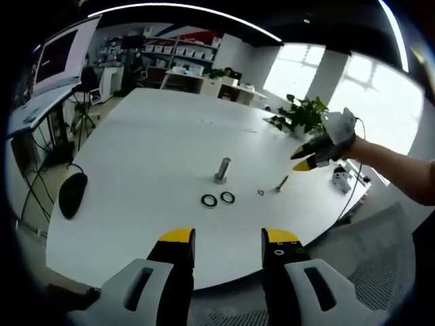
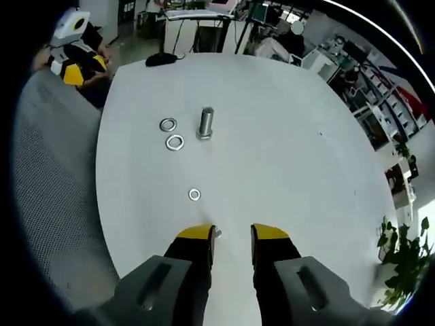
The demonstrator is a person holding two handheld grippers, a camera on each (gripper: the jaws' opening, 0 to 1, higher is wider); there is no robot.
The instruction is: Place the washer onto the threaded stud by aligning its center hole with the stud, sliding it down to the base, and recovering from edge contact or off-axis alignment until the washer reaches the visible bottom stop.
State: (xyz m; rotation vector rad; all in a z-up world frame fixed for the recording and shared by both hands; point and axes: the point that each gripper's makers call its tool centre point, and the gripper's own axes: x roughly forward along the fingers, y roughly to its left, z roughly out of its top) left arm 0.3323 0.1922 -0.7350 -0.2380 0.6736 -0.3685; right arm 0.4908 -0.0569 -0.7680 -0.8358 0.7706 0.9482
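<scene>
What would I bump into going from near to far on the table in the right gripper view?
Small washer → larger washer → threaded stud, with another washer level beside it → black mouse at the far edge.

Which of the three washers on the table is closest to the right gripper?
The small washer lying alone, just ahead of the right gripper. The two larger washers lie farther off, side by side next to the upright stud.
</scene>
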